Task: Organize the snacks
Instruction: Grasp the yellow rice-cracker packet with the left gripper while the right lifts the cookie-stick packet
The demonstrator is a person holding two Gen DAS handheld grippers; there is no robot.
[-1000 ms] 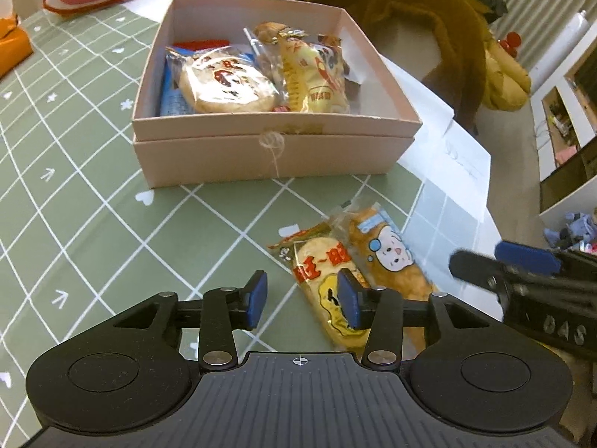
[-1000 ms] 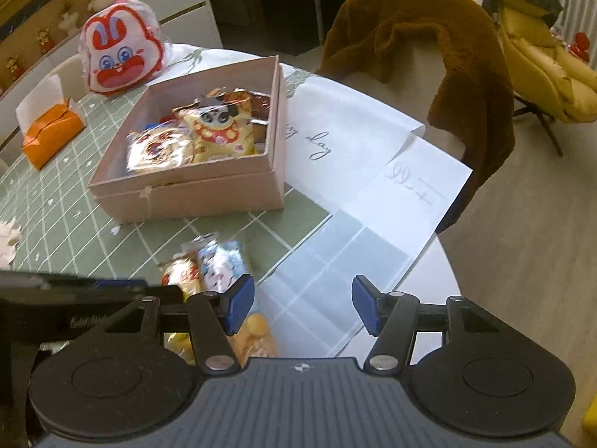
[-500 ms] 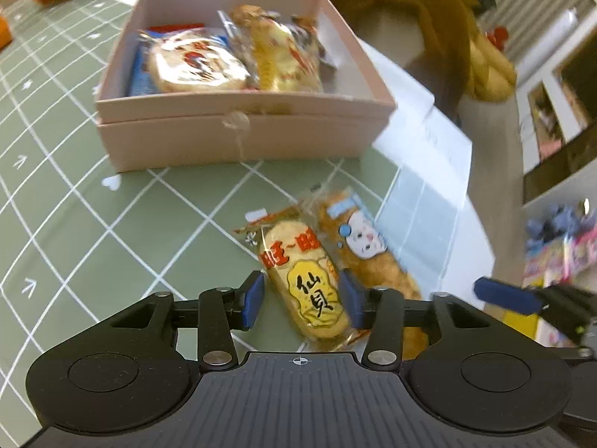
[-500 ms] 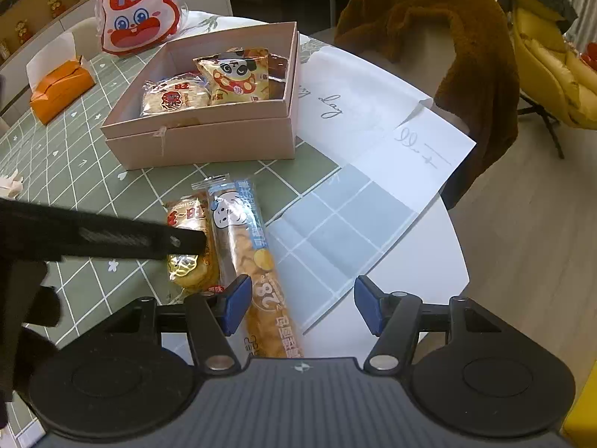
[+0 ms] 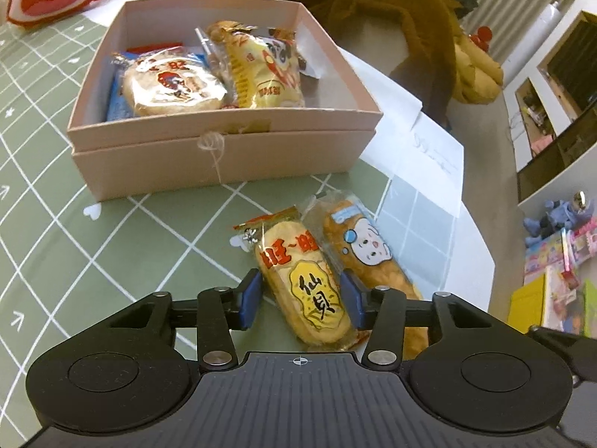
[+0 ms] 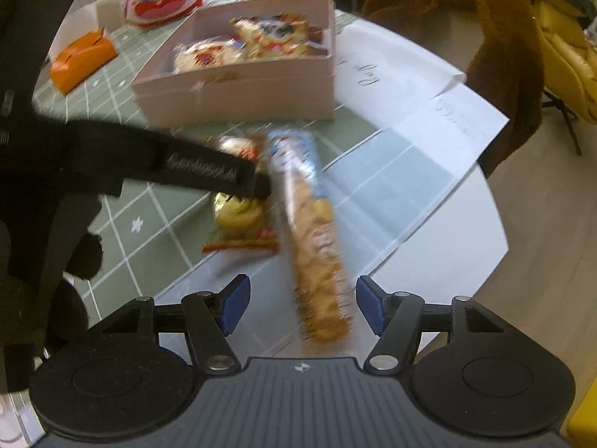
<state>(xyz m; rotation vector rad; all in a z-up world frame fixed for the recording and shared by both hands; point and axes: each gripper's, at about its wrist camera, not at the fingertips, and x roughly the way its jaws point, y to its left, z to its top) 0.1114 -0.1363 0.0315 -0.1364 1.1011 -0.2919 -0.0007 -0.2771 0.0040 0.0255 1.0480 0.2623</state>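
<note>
Readable: 旺~旺 in red, 仙贝 in black on yellow — on senbei packet (image 5: pixel 304 291), lower centre of left wrist view. Handwriting on white paper (image 6: pixel 414 86) and print on other packets — illegible.

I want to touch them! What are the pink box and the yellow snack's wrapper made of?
The pink box looks like matte cardboard: flat folded walls, no shine. The yellow snack seems wrapped in thin, clear, glossy plastic: it glints, crinkles at its ends, and shows the cracker inside.
</note>
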